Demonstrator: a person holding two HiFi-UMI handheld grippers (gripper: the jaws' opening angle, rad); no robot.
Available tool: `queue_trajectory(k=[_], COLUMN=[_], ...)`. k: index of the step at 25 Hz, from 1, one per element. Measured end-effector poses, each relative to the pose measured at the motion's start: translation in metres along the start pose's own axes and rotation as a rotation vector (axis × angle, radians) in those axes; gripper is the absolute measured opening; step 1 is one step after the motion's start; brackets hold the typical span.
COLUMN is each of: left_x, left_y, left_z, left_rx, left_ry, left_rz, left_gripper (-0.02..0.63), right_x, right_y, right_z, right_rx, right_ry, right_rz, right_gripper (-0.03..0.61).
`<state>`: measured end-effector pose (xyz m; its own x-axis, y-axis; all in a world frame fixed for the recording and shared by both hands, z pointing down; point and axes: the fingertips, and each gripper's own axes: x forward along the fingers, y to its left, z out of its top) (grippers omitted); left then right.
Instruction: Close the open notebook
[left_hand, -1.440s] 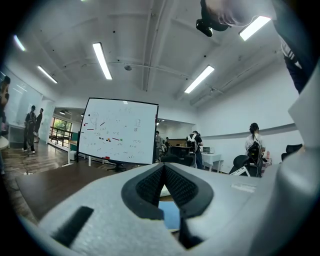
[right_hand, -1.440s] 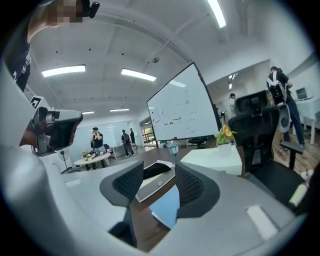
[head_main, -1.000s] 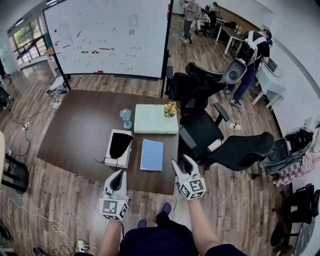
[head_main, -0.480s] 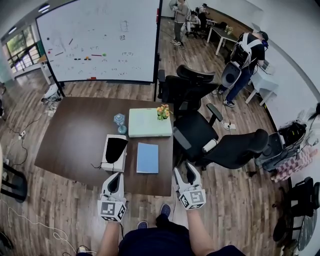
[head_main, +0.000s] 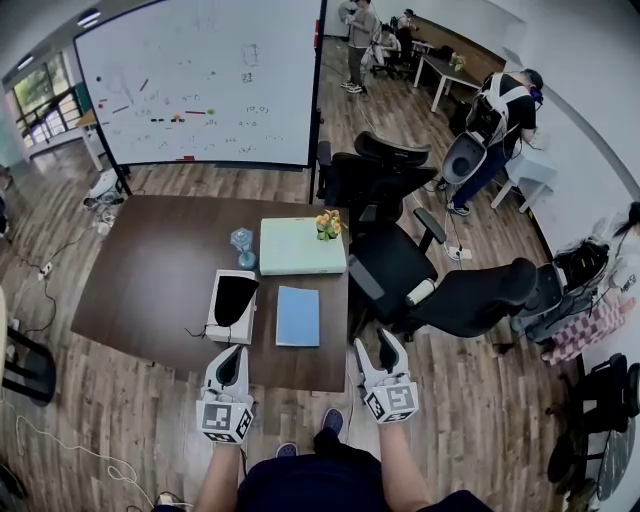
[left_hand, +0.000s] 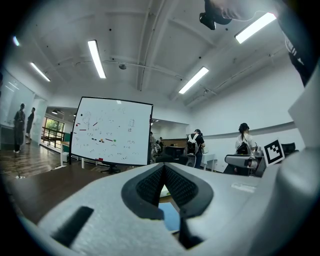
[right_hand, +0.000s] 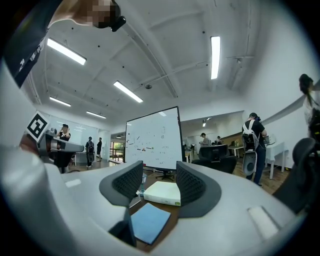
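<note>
The person's forearms reach forward side by side, each holding a gripper low at the near edge of the dark brown wooden table (head_main: 150, 260). The left gripper (head_main: 233, 352) points at the table with its jaws pressed together at the tips and nothing caught between them. The right gripper (head_main: 376, 344) has its jaws spread wide and empty; it seems to hang just off the table's near right corner, over the floor. The thin blue notebook (head_main: 297, 316) lies flat and closed on the table between and ahead of the two grippers, beside a white box (head_main: 232, 305) with a black inside and in front of a pale green flat box (head_main: 302, 246).
</note>
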<state>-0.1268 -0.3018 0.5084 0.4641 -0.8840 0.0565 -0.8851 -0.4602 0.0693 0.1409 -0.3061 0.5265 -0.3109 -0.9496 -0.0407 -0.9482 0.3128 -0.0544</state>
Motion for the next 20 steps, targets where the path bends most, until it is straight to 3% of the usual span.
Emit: queue_trajectory(k=[8, 14, 20], left_x=[0.001, 0.004, 0.004], left_y=[-0.002, -0.004, -0.004], left_z=[-0.002, 0.0, 0.0], left_rx=[-0.007, -0.004, -0.003], left_ry=[0.001, -0.003, -0.003], left_rz=[-0.012, -0.02, -0.022], left_gripper=[-0.005, -0.005, -0.005], right_x=[-0.004, -0.006, -0.007], right_y=[0.004, -0.003, 0.003], right_z=[0.009, 0.016, 0.021], right_rx=[-0.033, -0.044, -0.045], right_ry=[-0.008, -0.005, -0.006], right_rz=[0.002, -0.032, -0.005], right_gripper=[0.194, 0.008, 0.008])
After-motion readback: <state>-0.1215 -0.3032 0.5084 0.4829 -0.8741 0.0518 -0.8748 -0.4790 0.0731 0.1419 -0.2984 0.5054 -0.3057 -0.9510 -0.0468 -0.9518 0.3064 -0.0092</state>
